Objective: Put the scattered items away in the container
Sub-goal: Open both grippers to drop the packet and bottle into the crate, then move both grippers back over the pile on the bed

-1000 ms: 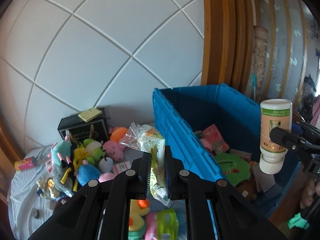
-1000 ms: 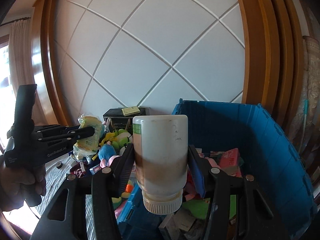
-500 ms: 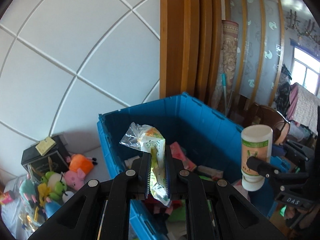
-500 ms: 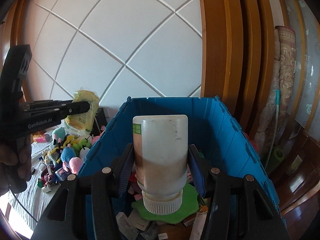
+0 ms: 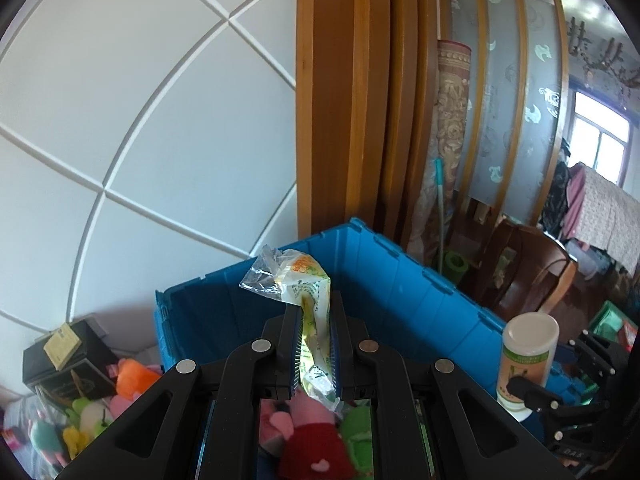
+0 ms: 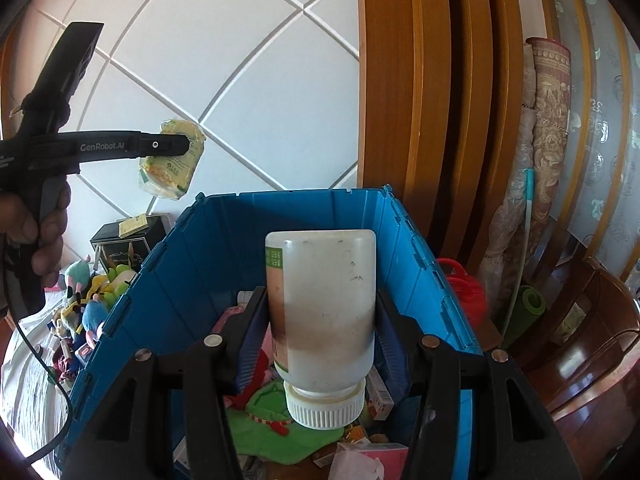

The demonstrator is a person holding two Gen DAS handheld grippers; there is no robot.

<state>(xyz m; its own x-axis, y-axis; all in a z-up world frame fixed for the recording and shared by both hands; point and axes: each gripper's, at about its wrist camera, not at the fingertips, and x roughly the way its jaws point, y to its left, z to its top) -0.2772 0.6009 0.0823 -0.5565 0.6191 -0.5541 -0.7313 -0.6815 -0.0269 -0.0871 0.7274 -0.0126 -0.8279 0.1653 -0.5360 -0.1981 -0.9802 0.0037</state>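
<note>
My left gripper (image 5: 314, 350) is shut on a yellow-green plastic snack packet (image 5: 310, 300) and holds it above the open blue crate (image 5: 404, 292). From the right wrist view the packet (image 6: 170, 172) hangs over the crate's left wall (image 6: 160, 280). My right gripper (image 6: 320, 344) is shut on a white bottle (image 6: 324, 312), cap down, held over the crate's inside. The bottle also shows in the left wrist view (image 5: 526, 360). The crate holds plush toys and small boxes.
Several plush toys (image 6: 92, 300) and small items lie on a white cloth left of the crate, beside a black box (image 5: 68, 364). Wooden panels (image 5: 352, 120), rolled mats and dark wooden chairs (image 5: 532, 276) stand behind and right of the crate.
Both grippers have moved right and over the blue crate with their loads. The plush pile has slid to the left edge of both views.
</note>
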